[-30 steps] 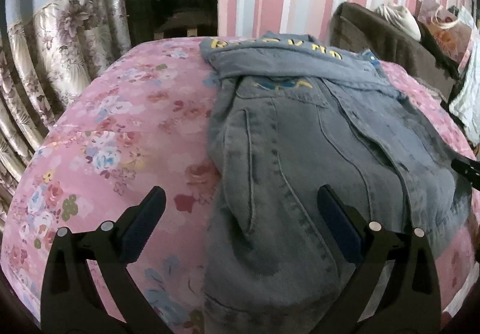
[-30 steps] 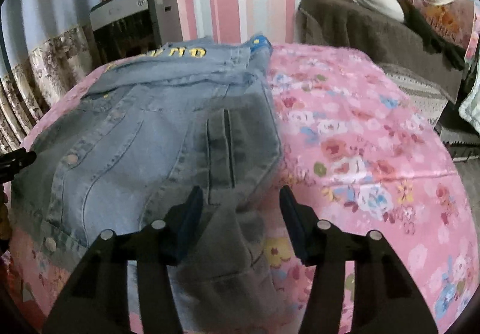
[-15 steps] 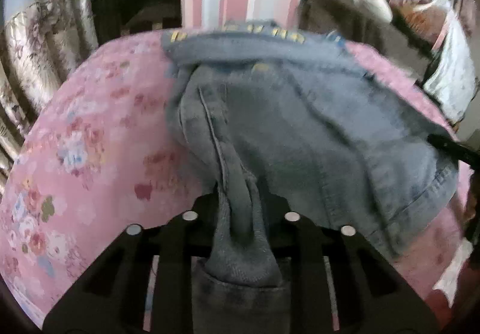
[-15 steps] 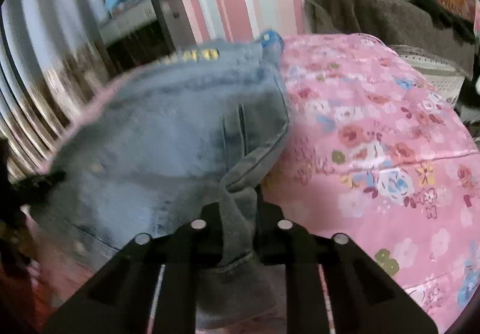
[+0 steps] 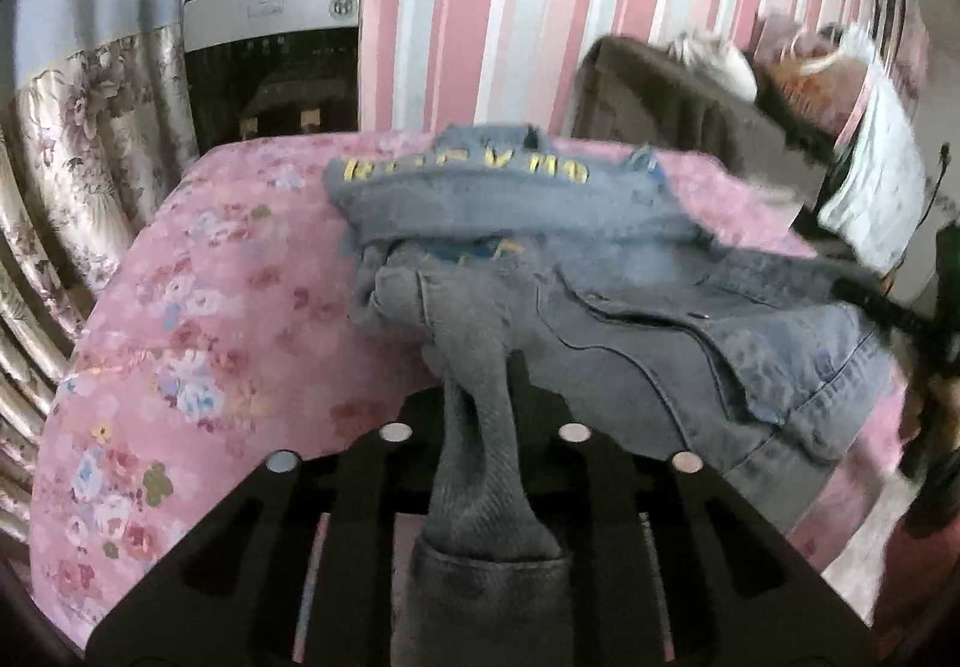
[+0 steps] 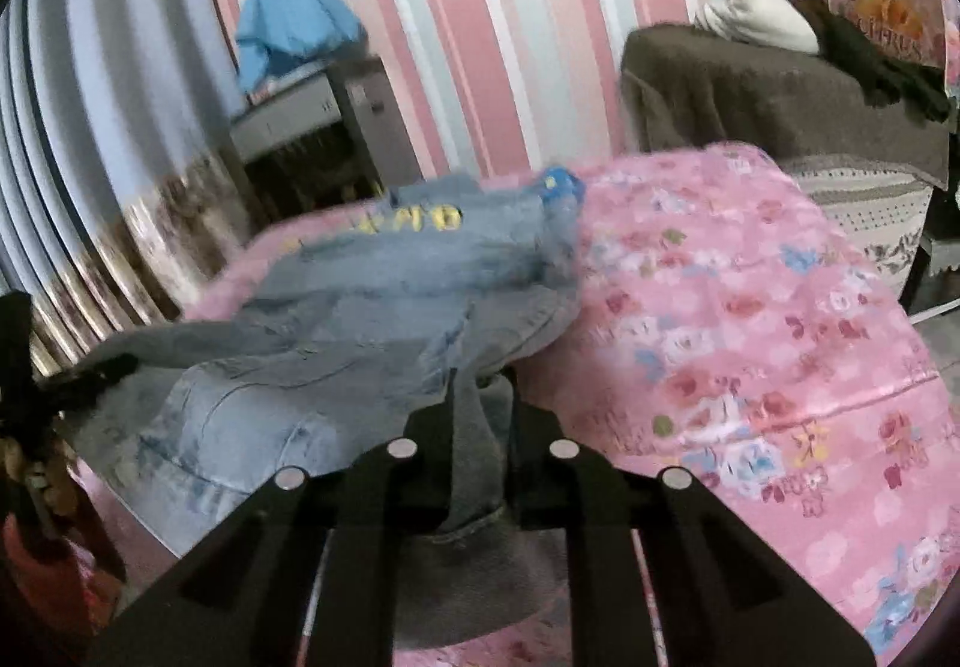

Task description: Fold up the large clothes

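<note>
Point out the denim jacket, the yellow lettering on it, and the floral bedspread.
denim jacket (image 5: 690, 307), left wrist view, on the front panel near a seam.
yellow lettering (image 5: 468, 170), left wrist view, mid-row of letters.
floral bedspread (image 6: 750, 319), right wrist view, bare pink area right of the jacket.

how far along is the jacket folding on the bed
Early on. Done: the denim jacket lies on the pink bedspread with both near corners gripped. In hand: the left gripper and right gripper are shut on its hem, lifting it. Left: carrying the hem toward the yellow-lettered collar and flattening; no finished fold shows yet.
</note>
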`<state>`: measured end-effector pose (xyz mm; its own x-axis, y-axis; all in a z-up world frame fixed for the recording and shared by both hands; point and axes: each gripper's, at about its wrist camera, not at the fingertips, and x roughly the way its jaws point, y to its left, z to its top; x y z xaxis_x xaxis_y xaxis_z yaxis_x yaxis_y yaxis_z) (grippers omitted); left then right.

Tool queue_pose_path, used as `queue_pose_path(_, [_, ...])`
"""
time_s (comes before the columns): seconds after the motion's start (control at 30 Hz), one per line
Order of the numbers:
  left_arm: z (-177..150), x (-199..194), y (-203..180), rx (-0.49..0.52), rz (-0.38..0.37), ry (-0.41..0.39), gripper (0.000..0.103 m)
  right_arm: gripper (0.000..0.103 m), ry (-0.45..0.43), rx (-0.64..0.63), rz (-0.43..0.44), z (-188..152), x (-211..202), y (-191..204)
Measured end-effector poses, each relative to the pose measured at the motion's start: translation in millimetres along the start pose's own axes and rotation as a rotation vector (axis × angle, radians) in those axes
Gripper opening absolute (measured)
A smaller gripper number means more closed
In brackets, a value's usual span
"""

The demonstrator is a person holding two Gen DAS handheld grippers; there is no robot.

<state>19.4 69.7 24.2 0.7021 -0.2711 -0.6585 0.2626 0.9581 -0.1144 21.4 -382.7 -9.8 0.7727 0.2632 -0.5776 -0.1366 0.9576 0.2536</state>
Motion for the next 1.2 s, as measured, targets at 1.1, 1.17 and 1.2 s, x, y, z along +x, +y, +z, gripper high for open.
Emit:
queue_pose_path(1.1, [-28.4,-15.9,-10.0,0.073,0.048,-0.069,0.010,0.014,-0.033,-0.117,0.009,-29.2,-15.1,7.4])
queue_pose_path(1.17, [-10.5,-16.5,-8.5,0.078,0.060,-0.101,0.010,0.014,-0.074,-0.128,0.003,-12.5,-16.8,12.6])
queue_pose_path(1.2, [-2.6,-15.4,-8.6,0.081,0.064,-0.112,0.010,0.014,-0.095,-0.139,-0.009,-3.6,-16.7,15.8])
